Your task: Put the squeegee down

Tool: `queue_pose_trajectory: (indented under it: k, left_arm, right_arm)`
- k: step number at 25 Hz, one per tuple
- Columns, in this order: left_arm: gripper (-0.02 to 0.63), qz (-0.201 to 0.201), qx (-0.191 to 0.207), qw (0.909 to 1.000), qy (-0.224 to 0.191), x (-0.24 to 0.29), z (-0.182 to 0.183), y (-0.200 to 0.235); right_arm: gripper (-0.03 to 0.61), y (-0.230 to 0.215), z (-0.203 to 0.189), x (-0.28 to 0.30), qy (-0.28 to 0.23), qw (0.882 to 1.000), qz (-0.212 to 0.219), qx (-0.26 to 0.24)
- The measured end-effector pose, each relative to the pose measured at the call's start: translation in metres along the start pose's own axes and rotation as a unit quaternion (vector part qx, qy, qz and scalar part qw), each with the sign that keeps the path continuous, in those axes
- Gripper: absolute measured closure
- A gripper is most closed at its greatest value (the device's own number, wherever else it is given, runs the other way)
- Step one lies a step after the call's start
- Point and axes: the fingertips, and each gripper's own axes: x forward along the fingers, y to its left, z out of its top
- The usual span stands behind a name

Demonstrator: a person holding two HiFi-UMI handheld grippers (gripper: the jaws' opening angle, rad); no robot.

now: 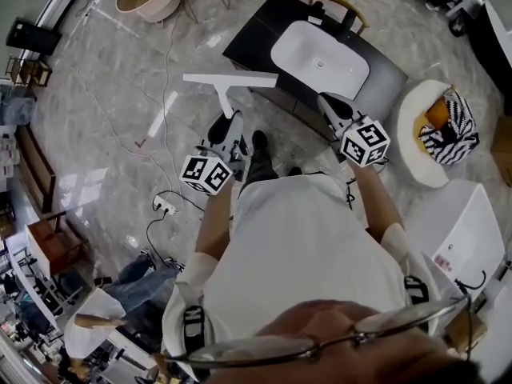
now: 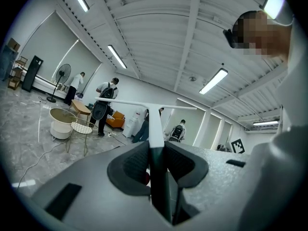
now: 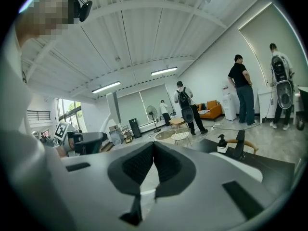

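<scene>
The marble floor (image 1: pixel 112 102) filled most of the head view. A dark worktop (image 1: pixel 256 34) stood on it ahead of the person, set at an angle, and carried a white oval basin (image 1: pixel 320 58). A black faucet (image 3: pixel 239 147) rose at the basin's far edge. To the right of the worktop was a round white seat (image 1: pixel 416 162) holding a black-and-white striped cushion (image 1: pixel 452 130). A white box (image 1: pixel 460 226) lay nearer the person on the same side.

The person's white shirt (image 1: pixel 304 246) covered the lower centre of the head view, with both forearms extended forward.

The left tool (image 1: pixel 226 130) (image 2: pixel 156 146) was clenched on the squeegee (image 1: pixel 230 80) (image 2: pixel 155 121). Its two pads pressed on either side of the handle. The handle ran straight out ahead of the jaws, and the white blade sat crosswise at its far end. The squeegee was carried in the air over the floor, just left of the worktop's near corner, and touched no surface.

The right tool (image 1: pixel 332 102) (image 3: pixel 154 146) was clenched with nothing in it; the pad tips met. It was held over the near edge of the worktop, close to the basin.

A white cable ran across the floor to a power strip (image 1: pixel 164 206) left of the person.
</scene>
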Motion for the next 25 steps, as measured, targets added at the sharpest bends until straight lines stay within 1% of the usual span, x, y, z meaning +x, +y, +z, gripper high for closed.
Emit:
queue_pose_trajectory:
  k: [7,14,20,25]
  left_arm:
    - [0.518,-0.02,-0.004,0.9996,0.021,0.04,0.021,0.06]
    - [0.517,-0.055,-0.002,0.9971,0.053,0.083,0.036,0.109]
    - [0.518,-0.086,-0.004,0.9929,0.082,0.117,0.042,0.15]
    - [0.518,-0.113,0.003,0.988,0.105,0.149,0.04,0.171]
  right_arm:
    - [0.572,-0.009,0.014,0.058,0.009,1.0,-0.025,0.001]
    - [0.572,-0.025,0.021,0.107,0.018,0.998,-0.064,0.011]
    - [0.572,-0.033,0.024,0.141,0.018,0.994,-0.102,0.022]
    - [0.572,-0.044,0.024,0.158,0.022,0.992,-0.124,0.018]
